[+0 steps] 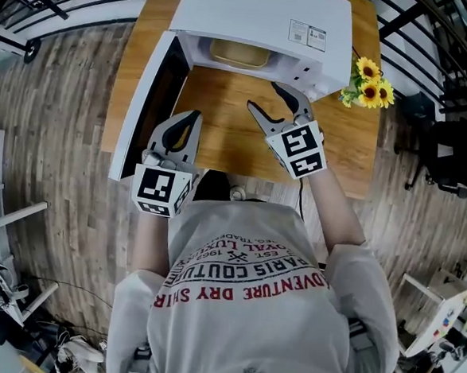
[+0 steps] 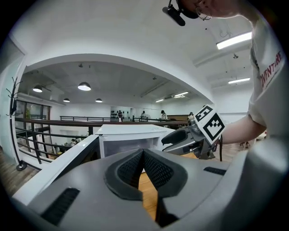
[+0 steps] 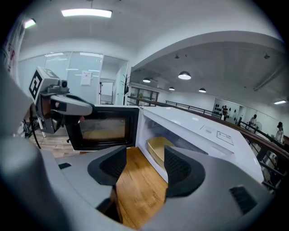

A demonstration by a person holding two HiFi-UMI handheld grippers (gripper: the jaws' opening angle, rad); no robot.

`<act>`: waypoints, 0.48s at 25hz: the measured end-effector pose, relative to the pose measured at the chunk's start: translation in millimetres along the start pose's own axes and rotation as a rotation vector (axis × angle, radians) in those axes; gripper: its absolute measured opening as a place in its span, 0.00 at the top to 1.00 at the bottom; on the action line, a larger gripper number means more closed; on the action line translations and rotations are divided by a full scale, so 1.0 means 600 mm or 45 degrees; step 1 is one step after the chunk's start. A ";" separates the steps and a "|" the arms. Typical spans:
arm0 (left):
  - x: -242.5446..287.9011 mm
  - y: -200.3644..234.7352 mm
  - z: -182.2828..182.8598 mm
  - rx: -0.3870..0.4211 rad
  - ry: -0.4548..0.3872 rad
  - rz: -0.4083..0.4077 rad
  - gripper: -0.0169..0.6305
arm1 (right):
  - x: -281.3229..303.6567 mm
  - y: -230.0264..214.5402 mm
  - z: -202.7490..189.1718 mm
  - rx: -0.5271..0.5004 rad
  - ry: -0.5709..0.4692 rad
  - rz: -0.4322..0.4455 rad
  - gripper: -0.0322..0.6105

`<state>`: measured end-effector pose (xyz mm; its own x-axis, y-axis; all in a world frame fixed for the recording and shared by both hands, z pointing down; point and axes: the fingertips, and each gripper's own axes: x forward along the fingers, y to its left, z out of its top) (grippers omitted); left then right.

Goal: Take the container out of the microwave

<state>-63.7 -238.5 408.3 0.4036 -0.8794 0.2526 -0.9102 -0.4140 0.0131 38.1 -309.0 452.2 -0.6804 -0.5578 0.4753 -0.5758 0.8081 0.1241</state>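
wooden table [image 1: 223,109] bears the open microwave [image 1: 261,20] above plank flooring [image 1: 73,91].

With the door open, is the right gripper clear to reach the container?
Likely yes: the microwave door stands wide open, the right gripper is open and empty just outside the cavity, and only bare table lies between it and the container.

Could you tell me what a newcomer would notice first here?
The white microwave on the wooden table stands with its door swung open to the left and a pale yellow container inside. Before it, the right gripper is open toward the cavity, the left gripper shut beside the door. Sunflowers brighten the microwave's right side.
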 end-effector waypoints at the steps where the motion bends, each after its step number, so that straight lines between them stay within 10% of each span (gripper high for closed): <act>1: 0.008 0.009 0.000 -0.006 -0.003 -0.008 0.95 | 0.017 -0.005 -0.004 -0.019 0.038 0.010 0.54; 12: 0.061 0.049 -0.017 -0.059 0.018 -0.078 0.95 | 0.184 -0.032 -0.080 -0.293 0.466 0.121 0.54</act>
<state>-76.8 -280.6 427.9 0.4577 -0.8490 0.2639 -0.8872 -0.4554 0.0736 -4.1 -376.7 544.2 -0.4965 -0.4086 0.7659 -0.3740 0.8969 0.2360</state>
